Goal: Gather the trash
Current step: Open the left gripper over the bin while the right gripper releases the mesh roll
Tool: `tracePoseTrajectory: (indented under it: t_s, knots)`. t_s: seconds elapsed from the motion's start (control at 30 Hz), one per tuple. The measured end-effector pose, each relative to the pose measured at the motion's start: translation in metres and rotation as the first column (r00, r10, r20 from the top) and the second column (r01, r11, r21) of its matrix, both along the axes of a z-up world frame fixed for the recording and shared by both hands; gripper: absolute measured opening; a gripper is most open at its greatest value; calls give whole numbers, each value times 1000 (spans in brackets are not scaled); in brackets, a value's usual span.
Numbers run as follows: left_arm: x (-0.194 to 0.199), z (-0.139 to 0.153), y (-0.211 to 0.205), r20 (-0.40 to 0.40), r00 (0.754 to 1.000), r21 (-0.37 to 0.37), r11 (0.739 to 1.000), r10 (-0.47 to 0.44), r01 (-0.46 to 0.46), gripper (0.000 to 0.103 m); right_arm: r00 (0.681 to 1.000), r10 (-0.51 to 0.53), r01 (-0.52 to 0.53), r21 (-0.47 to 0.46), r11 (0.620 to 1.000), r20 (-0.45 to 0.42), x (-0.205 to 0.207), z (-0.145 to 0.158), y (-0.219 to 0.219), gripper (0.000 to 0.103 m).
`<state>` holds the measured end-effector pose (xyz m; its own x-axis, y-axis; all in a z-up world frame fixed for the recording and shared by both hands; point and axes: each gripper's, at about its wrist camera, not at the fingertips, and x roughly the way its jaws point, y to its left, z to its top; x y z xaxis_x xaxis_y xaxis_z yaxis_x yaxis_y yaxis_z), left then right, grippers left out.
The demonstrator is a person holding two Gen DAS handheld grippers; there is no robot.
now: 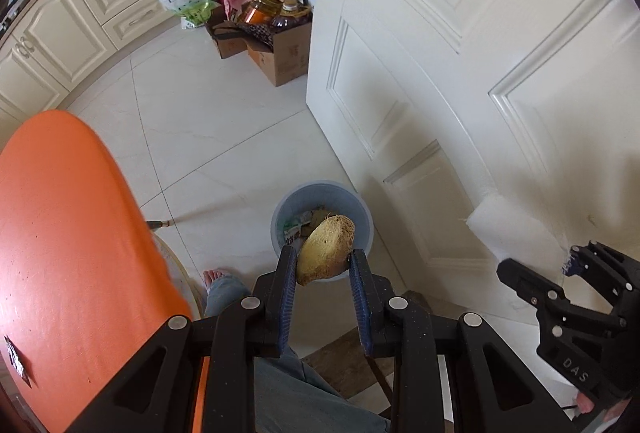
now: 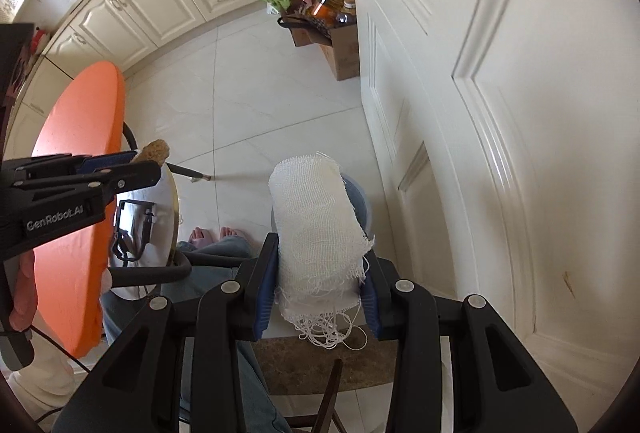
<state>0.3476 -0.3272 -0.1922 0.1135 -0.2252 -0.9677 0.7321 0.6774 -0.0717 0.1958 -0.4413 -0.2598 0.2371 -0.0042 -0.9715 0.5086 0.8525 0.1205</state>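
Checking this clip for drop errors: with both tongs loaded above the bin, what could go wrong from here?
1. The blue bin has a small mouth; the vegetable stump in the left tongs hangs over its near rim and might fall outside.
2. The gauze wad trails loose threads over the right tongs, so it may snag on release.
3. Its bulk hides most of the bin from the right wrist view, making aim harder.

Round orange tabletop (image 1: 60,233); pale blue plastic bin (image 1: 322,223); yellowish-brown fibrous root chunk (image 1: 326,251); white open-weave gauze roll (image 2: 316,229); cream panelled door (image 1: 460,73).
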Motion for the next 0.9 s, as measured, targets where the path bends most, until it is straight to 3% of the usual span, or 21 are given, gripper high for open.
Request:
tracePoseTrajectory:
  t_s: [0.1, 0.2, 0.47, 0.9]
  knots:
    - [-1, -9, -19, -11, 1000, 11, 1000, -14, 14, 25, 1000, -4, 4, -12, 1000, -24, -5, -5, -1, 37]
    - [2, -20, -30, -28, 999, 42, 999, -16, 17, 34, 1000, -9, 9, 4, 1000, -26, -5, -8, -3, 37]
    - [13, -19, -20, -8, 1000, 54, 999, 10, -10, 50, 1000, 13, -12, 34, 999, -25, 6, -19, 1, 37]
    - [18, -7, 21, 16, 998, 44, 997, 61, -62, 51, 997, 79, -77, 88, 993, -26, 54, -35, 32, 37]
